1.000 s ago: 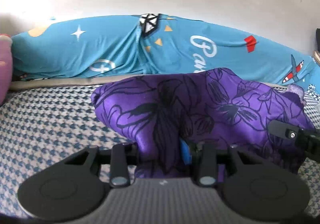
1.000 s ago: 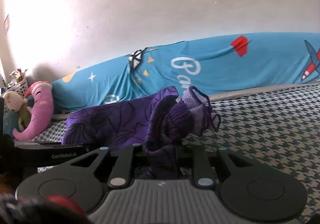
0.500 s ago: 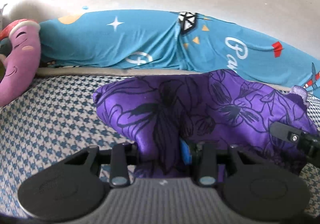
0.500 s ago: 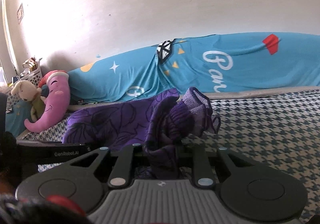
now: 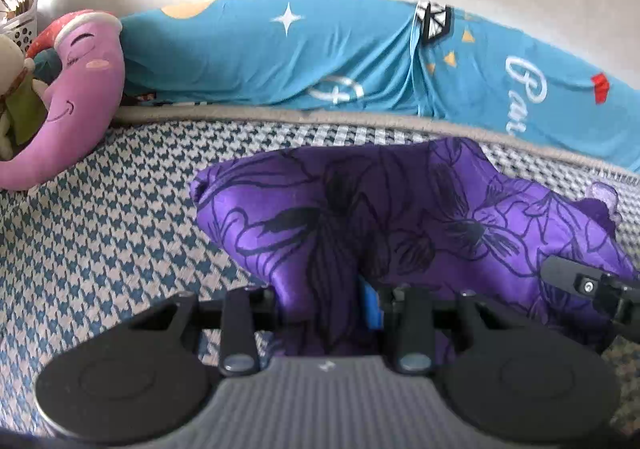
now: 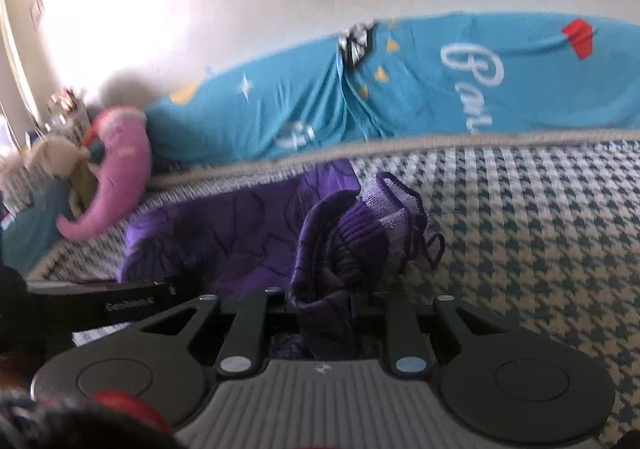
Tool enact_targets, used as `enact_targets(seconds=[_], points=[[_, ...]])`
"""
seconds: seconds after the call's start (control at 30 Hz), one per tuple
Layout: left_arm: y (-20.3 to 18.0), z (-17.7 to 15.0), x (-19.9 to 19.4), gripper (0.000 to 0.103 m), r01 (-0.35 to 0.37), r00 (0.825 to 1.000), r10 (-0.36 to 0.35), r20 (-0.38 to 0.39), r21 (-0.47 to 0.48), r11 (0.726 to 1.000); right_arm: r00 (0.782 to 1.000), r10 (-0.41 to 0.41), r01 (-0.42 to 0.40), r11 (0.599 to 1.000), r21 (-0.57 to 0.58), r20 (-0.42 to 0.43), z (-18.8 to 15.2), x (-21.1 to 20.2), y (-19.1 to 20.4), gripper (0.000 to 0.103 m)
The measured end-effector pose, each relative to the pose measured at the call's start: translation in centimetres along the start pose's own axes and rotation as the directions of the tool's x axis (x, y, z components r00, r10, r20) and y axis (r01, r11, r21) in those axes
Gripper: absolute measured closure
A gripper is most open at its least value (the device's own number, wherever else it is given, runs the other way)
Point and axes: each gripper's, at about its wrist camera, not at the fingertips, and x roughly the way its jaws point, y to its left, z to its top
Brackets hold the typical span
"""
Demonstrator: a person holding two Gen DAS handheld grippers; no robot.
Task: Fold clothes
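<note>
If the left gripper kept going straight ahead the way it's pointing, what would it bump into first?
The left gripper is already shut on the purple cloth, so that bunched cloth comes first. Beyond it lies the checked bedcover, then probably the blue cushion by the wall, though depth is hard to judge.

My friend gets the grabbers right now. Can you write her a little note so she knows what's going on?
Left gripper: shut on the purple floral garment, pinching a bunch of satin.
Right gripper: shut on the same garment, at a bunched part by its knitted trim.
The garment hangs between both grippers over the houndstooth bed cover, crumpled.
Done: picked up. No neat fold shows.
Left: spread it flat, then fold.
</note>
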Motion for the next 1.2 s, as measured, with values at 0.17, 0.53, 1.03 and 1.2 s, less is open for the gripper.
enact_targets(seconds=[0.17, 0.53, 1.03, 1.2], points=[[1.4, -0.2, 1.3, 0.059, 0.051, 0.998, -0.052, -0.04, -0.03, 0.998, 0.993, -0.071, 0.078, 0.995, 0.066, -0.092, -0.4, 1.2, -1.5, 0.076], [6.1, -0.1, 2.1, 0.039, 0.186, 0.976, -0.203, -0.074, -0.192, 0.964, 0.993, -0.014, 0.037, 0.979, 0.201, -0.115, -0.4, 0.5, -5.4, 0.048], [8.4, -0.3, 3.6, 0.016, 0.234, 0.962, -0.263, -0.071, -0.282, 0.93, 0.988, 0.022, 0.017, 0.968, 0.249, -0.154, -1.3, 2.1, -6.7, 0.04], [8.5, -0.2, 4.3, 0.014, 0.237, 0.958, -0.273, -0.084, -0.305, 0.922, 0.988, 0.022, 0.016, 0.969, 0.248, -0.151, -1.3, 2.6, -6.5, 0.038]])
